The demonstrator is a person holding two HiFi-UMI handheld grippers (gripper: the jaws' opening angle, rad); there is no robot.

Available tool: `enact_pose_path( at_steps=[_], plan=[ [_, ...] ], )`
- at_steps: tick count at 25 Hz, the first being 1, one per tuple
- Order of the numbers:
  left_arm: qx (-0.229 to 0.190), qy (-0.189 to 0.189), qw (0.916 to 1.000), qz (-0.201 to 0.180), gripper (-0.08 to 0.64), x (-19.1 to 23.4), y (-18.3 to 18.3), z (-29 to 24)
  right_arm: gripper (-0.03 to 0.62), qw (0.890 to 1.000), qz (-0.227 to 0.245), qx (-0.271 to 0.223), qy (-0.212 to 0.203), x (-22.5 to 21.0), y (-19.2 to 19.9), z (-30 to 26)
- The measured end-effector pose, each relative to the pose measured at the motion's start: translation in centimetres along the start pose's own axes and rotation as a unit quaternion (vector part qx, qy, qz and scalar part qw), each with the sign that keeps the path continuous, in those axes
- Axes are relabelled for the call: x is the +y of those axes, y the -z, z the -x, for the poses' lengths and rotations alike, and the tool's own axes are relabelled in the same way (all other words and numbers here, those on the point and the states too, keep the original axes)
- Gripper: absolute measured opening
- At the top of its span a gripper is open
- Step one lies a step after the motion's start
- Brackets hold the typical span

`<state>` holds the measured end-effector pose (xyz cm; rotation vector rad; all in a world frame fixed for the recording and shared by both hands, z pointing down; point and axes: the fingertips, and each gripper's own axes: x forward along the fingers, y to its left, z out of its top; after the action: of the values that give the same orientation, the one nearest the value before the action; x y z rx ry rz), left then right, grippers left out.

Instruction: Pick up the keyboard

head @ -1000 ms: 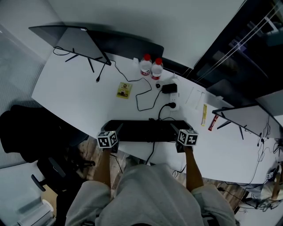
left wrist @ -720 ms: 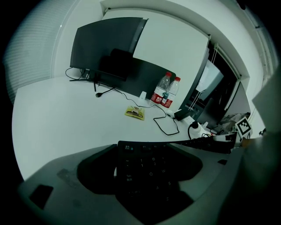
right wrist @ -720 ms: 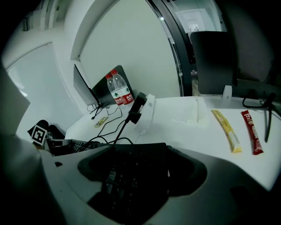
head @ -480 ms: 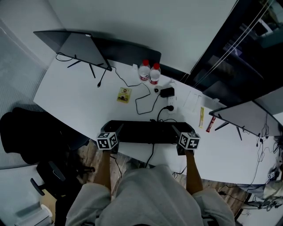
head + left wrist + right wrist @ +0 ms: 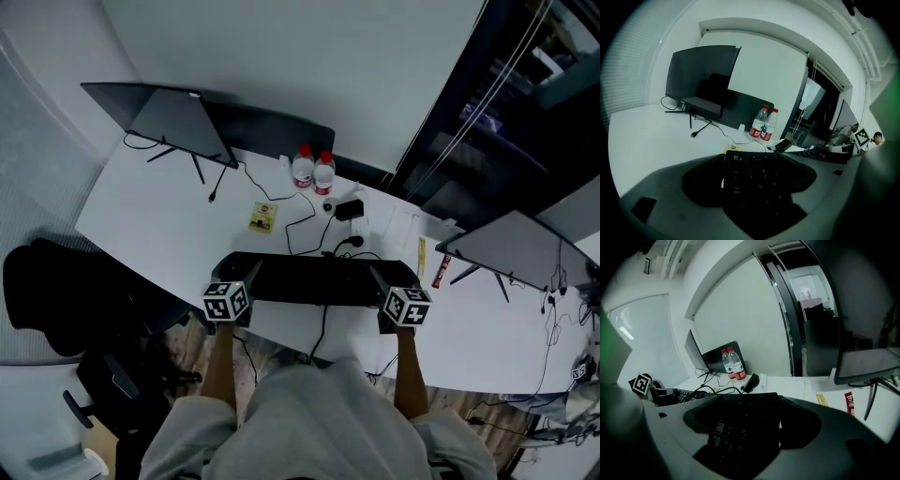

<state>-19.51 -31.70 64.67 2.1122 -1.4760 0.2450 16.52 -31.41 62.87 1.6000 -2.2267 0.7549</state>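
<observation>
The black keyboard (image 5: pixel 314 279) is held level over the near edge of the white desk (image 5: pixel 141 225), its cable hanging down towards the person. My left gripper (image 5: pixel 232 286) is shut on its left end and my right gripper (image 5: pixel 389 286) on its right end. In the left gripper view the keyboard (image 5: pixel 757 180) runs out from between the jaws, with key legends showing. In the right gripper view the keyboard (image 5: pixel 740 427) fills the gap between the jaws in the same way.
Two water bottles (image 5: pixel 312 171) stand at the back beside a black adapter (image 5: pixel 352 208) and loose cables. A dark monitor (image 5: pixel 173 117) stands at the far left and another (image 5: pixel 511 248) at the right. A yellow card (image 5: pixel 262 217) and a red packet (image 5: pixel 440 272) lie on the desk. A black chair (image 5: pixel 47 300) stands at the left.
Both grippers have kept their hold. The keyboard has come up a little from the desk, and its far edge now sits closer to the plug and bottles in the head view.
</observation>
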Motion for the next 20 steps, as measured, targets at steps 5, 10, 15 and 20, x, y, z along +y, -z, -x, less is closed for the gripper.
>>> enact_pose_path(
  at_steps=[5, 10, 15, 20],
  plan=[
    [-0.032, 0.015, 0.9992, -0.018, 0.321, -1.3, -3.3, 0.1, 0.362, 0.999, 0.009, -0.045, 0.005, 0.2, -2.8, 1.6],
    [-0.062, 0.03, 0.997, -0.034, 0.321, -2.5, -5.8, 0.7, 0.364, 0.996, 0.023, -0.085, 0.013, 0.5, -5.0, 3.5],
    [-0.094, 0.039, 0.9943, -0.031, 0.321, -3.2, -7.6, 1.9, 0.365, 0.992, 0.051, -0.117, 0.015, 1.4, -7.8, 5.2],
    [-0.124, 0.042, 0.9908, -0.033, 0.321, -3.6, -9.9, 2.9, 0.365, 0.987, 0.073, -0.142, 0.011, 2.4, -10.6, 6.1]
  ],
)
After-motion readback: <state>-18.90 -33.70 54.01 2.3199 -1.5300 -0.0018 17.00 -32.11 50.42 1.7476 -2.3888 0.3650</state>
